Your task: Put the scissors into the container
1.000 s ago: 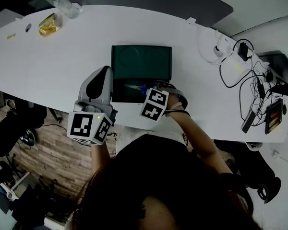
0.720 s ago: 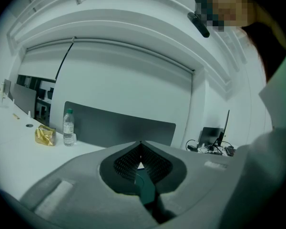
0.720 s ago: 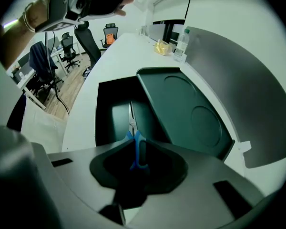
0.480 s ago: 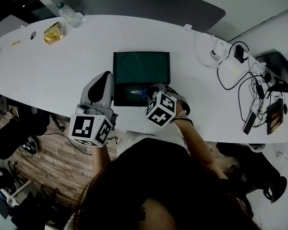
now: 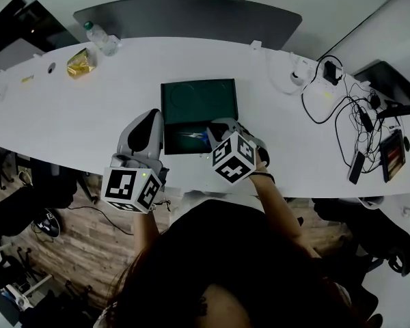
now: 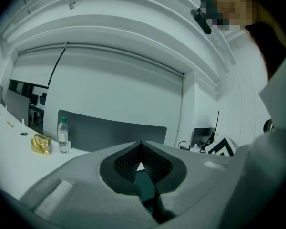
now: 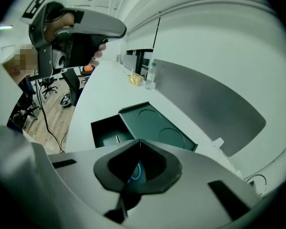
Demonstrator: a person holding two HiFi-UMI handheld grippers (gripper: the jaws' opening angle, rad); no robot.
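While the scissors (image 5: 190, 134) lie flat inside the dark green container (image 5: 172, 145) at the middle of the head view, blades toward the left and blue handle (image 7: 136, 171) toward the right, the task's main step reads as done. The right gripper (image 7: 139, 141) hangs just above the handle end. Its fingers (image 7: 76, 175) have just been closing and meet at the tips with nothing pinched (the blue loop shows only through the gap behind them). The left gripper (image 6: 141, 143), fingers likewise together and empty, is held just left of the container, over the table (image 5: 82, 108). To finish well, the right gripper should be drawn straight upward, clear of the container wall and the open lid (image 5: 199, 101), so that the handle is not snagged and the scissors are not dragged out.
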